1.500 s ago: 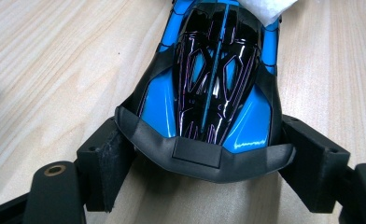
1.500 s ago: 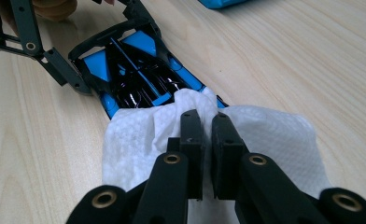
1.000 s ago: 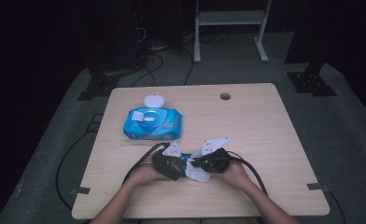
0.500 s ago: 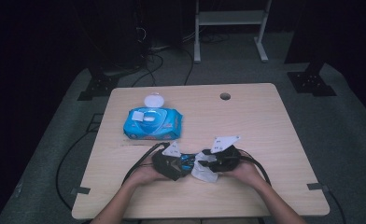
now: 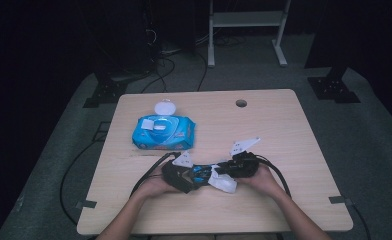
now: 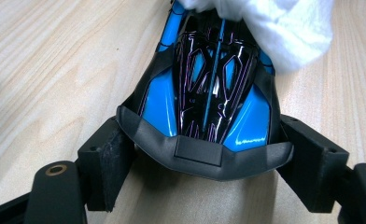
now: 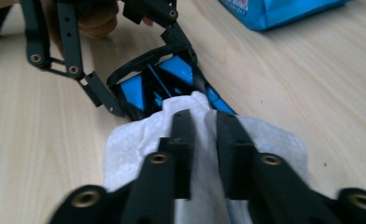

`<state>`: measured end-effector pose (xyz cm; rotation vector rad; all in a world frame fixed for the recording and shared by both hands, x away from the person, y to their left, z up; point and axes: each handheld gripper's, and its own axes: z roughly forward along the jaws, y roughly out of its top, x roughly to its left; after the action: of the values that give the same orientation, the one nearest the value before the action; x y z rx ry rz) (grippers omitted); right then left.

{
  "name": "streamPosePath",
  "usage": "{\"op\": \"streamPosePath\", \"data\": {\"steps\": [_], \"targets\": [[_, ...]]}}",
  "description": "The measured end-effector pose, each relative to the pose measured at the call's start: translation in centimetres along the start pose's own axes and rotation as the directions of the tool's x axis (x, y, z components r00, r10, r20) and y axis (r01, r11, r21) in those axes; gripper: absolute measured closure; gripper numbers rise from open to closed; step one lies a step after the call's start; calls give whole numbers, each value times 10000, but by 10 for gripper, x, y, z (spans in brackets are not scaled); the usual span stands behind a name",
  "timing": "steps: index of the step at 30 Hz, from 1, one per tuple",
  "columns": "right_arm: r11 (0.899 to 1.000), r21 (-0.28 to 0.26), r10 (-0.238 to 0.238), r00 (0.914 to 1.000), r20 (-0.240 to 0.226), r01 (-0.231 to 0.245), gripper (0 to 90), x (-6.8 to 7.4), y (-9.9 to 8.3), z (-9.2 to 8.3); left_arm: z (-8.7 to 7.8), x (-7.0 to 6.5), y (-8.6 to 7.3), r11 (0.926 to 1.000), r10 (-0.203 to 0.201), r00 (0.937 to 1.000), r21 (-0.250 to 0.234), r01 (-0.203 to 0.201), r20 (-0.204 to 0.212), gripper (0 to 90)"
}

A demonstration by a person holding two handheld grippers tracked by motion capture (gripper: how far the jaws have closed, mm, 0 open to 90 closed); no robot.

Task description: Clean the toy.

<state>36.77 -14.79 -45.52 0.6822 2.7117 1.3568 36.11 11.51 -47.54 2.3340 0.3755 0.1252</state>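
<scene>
Blue-and-black toy car (image 6: 208,88) is lying between the two claws on the surface (image 5: 284,130), its dark rear edge sitting between the pads of the left claw (image 6: 204,161), which is gripping it from both sides. Just beyond the car's far end, a white wipe (image 7: 204,154) is draping over the bodywork. The right claw (image 7: 203,122) is pinching this wipe, its jaws having just been closing on the cloth, and is pressing it against the car. Farther out, past the left claw, a blue pack of wipes (image 5: 163,131) is resting on the surface with its round white lid (image 5: 165,107) flipped open.
</scene>
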Motion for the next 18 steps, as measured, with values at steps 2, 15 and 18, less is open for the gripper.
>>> {"op": "streamPosePath", "data": {"steps": [2, 15, 18], "targets": [[10000, 67, -1, 9999, 121, 1, 829, 2, 2, -1, 0, -1, 0, 10000, -14, 10000, -3, 14, -52, 239], [9891, 367, -1407, 9891, -445, 1423, 834, 37, 28, 40, 2, -2, 0, 10000, 24, 9999, -51, -24, -119, 239], [9910, 357, -1291, 9916, -38, 1292, 835, 30, 24, 26, 2, -2, 0, 10000, 39, 9999, -48, -40, -111, 240]]}}
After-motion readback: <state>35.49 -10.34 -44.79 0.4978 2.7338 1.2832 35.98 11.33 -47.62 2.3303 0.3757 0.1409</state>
